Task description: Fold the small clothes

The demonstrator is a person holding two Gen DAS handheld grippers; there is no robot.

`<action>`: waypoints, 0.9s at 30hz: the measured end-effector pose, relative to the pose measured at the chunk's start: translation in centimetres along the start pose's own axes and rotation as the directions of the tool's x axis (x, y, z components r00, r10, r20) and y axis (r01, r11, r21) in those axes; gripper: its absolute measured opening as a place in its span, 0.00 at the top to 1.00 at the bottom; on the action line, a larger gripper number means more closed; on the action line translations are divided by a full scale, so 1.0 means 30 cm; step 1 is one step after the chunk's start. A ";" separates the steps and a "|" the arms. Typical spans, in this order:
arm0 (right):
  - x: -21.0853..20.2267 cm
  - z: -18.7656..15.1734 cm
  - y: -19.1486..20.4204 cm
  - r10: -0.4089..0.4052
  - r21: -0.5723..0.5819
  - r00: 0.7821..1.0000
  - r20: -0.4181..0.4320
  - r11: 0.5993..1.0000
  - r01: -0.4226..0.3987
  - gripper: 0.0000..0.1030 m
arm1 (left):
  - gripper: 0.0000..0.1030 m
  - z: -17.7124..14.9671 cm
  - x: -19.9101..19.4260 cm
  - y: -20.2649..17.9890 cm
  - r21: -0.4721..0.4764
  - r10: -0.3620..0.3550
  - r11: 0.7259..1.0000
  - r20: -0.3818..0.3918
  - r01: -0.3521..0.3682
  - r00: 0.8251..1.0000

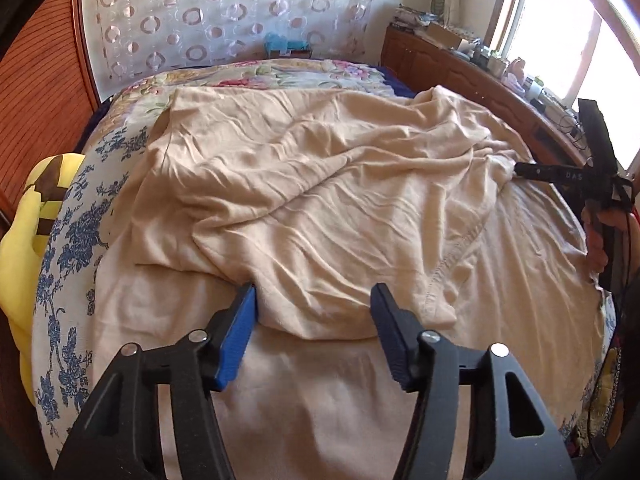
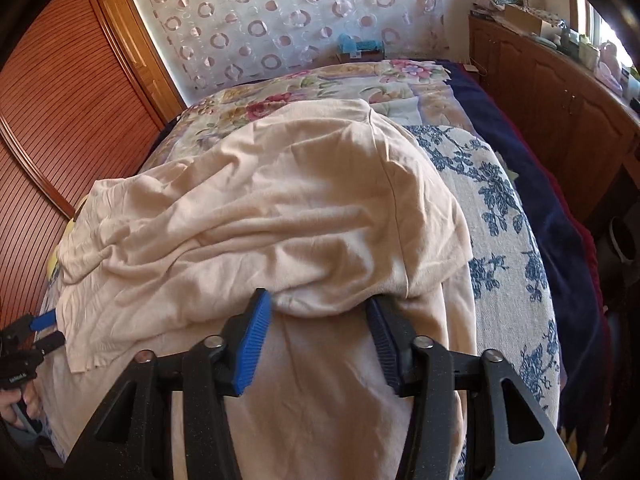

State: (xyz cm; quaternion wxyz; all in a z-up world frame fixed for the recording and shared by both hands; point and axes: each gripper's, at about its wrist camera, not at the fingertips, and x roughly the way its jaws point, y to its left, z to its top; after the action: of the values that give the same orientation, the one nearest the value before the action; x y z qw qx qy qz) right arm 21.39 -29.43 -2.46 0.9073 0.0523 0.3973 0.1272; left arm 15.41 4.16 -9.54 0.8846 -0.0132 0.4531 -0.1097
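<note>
The cream garment [image 1: 320, 184] lay rumpled across the bed [image 1: 72, 240], partly doubled over itself, with its near folded edge bunched right at the left tongs [image 1: 314, 308]. Those blue pads [image 1: 240, 328] stood apart, the left one touching the bulge of cloth and the right one clear of it, so nothing was clamped there. Over on the far side, the right tongs [image 2: 320, 320] straddled another rolled edge of the same garment [image 2: 260, 216], pads about half spread; the cloth sat between them and draped over the tip of the right-hand pad, but I could not make out any pinch. In the left view the right tongs [image 1: 516, 170] showed at the garment's far corner, side-on, with a hand [image 1: 600, 236] behind them. As I read it, this was the set-up for a fold: both sides needed a firm hold on the same layer before anything lifted. Doing it well would have meant pushing each pair deeper over the hem rather than nipping the loose bulge, closing on one thickness only, then raising both ends together so the wrinkles pulled flat. The risk, by my judgement, was grabbing two layers on one side and dragging the fold crooked across the floral bedspread [image 2: 500, 208].
</note>
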 end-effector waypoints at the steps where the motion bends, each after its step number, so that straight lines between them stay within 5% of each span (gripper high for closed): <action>1: 0.006 0.002 0.003 -0.011 -0.006 1.000 0.005 1.000 0.011 0.72 | 0.47 -0.003 0.009 -0.002 0.002 0.005 1.000 -0.003 -0.005 1.000; 2: 0.010 0.003 0.004 -0.012 -0.012 1.000 0.012 1.000 0.013 0.90 | 0.53 -0.006 0.007 -0.002 0.008 0.014 1.000 0.010 -0.014 1.000; 3: 0.008 0.004 0.006 -0.006 -0.018 1.000 0.017 1.000 0.006 0.98 | 0.58 -0.008 0.007 -0.001 0.011 0.019 1.000 0.014 -0.019 1.000; 5: -0.024 -0.006 0.018 0.019 -0.043 0.998 0.056 0.999 -0.017 0.99 | 0.85 -0.004 0.007 0.003 0.019 0.037 0.999 0.022 -0.037 0.999; 7: -0.071 -0.016 0.036 0.028 -0.077 0.995 0.095 0.997 -0.021 0.99 | 0.95 -0.003 -0.005 0.015 0.017 0.038 0.999 0.037 -0.038 0.999; 16: -0.319 -0.053 0.057 0.061 -0.158 0.971 0.232 0.987 -0.024 0.99 | 0.97 0.011 -0.159 0.050 -0.026 0.021 1.000 0.193 -0.016 0.981; 27: -0.509 -0.204 0.038 0.092 -0.218 0.969 0.231 0.975 -0.041 0.99 | 0.97 -0.045 -0.381 0.066 -0.022 -0.029 0.999 0.285 0.036 0.958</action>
State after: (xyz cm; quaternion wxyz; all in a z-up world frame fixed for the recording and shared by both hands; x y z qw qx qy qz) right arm 6.73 -32.54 4.42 0.9442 -0.0161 0.2670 0.1921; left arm 8.21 8.54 -1.44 0.9384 -0.0482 0.3223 -0.1151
